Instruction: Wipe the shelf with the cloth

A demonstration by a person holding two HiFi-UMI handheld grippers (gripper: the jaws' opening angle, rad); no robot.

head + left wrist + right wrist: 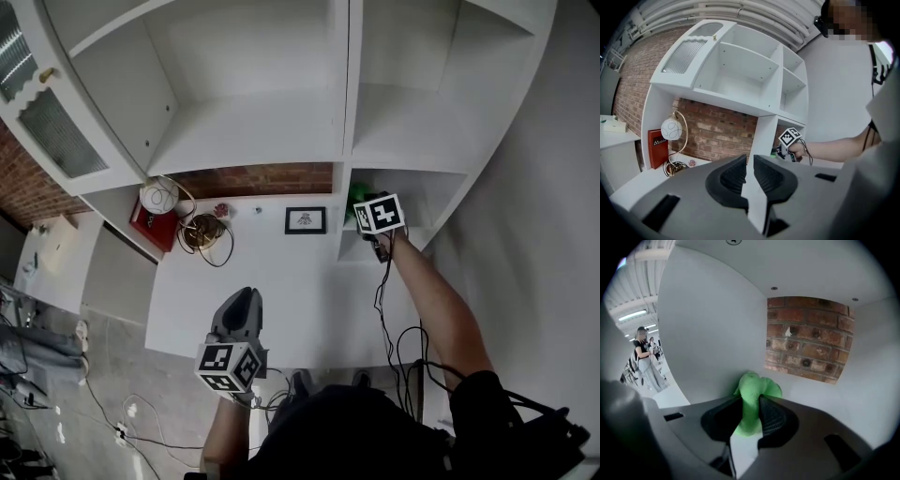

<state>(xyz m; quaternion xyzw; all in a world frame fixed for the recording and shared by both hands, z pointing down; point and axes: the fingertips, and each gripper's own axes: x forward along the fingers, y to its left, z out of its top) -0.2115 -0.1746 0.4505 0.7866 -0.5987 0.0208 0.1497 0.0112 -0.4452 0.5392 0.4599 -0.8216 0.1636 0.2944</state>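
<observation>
- The right gripper (750, 401) is clamped on the green cloth (752, 390), which bulges out ahead of its jaws.
- Both sit inside the low right compartment of the white shelf (820, 390), near its brick back.
- The left gripper (749, 169) hangs well apart, jaws almost together on nothing.
- Wiping seems under way in this compartment only. How much is done cannot be told, and the upper shelves probably remain.

1. Shelf (253, 131): white throughout. The brick wall (253, 178) behind it is red-brown with pale mortar lines.
2. Cloth (752, 389): bright green, no pattern.
3. Left claw (750, 168) and right claw (751, 405): grey bodies and black ribbed pads. Marker cubes (228, 366): black-and-white squares.
4. Desk (272, 281): white.
5. Desk rear left corner: red box (153, 228) and a white globe lamp (159, 197).
6. Desk rear edge: black picture frame (306, 220) around a white mount.
</observation>
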